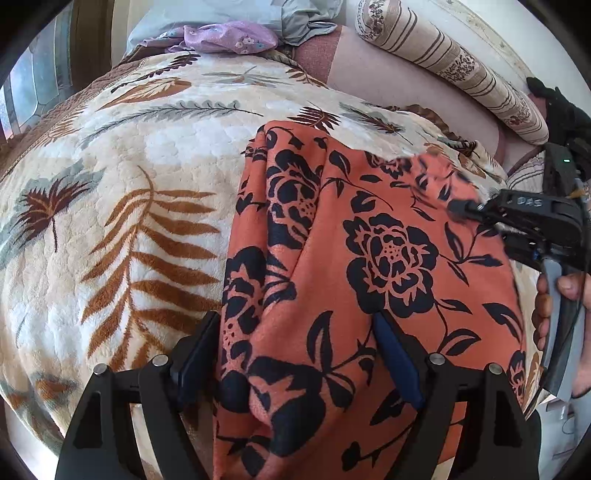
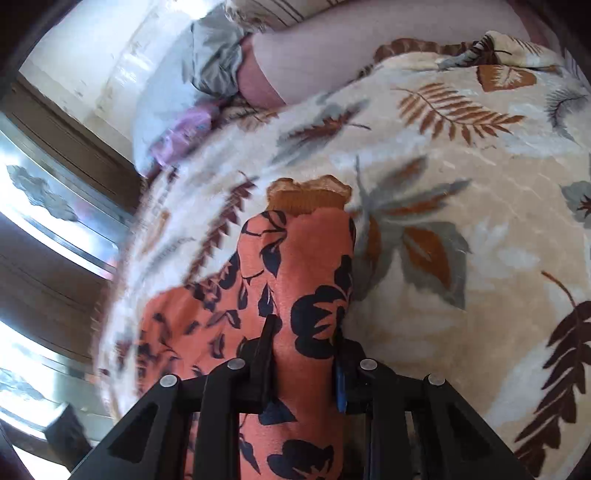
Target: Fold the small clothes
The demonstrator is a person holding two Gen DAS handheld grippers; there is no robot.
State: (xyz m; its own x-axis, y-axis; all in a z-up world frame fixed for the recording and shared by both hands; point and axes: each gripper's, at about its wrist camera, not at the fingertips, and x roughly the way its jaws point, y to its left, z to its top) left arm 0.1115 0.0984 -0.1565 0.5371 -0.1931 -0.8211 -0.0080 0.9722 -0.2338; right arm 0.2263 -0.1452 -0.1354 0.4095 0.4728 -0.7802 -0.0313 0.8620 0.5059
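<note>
An orange garment with black flowers lies on a cream leaf-print blanket. My left gripper has its jaws wide apart, one finger on each side of the garment's near part; the cloth bulges up between them. My right gripper is shut on a fold of the same garment, holding it above the blanket; a ribbed orange cuff shows at the fold's far end. The right gripper also shows in the left wrist view, pinching the garment's far right edge.
A striped bolster lies at the back right. A lilac cloth and a grey-blue cloth sit at the blanket's far end. A window is on the left. The view is motion-blurred.
</note>
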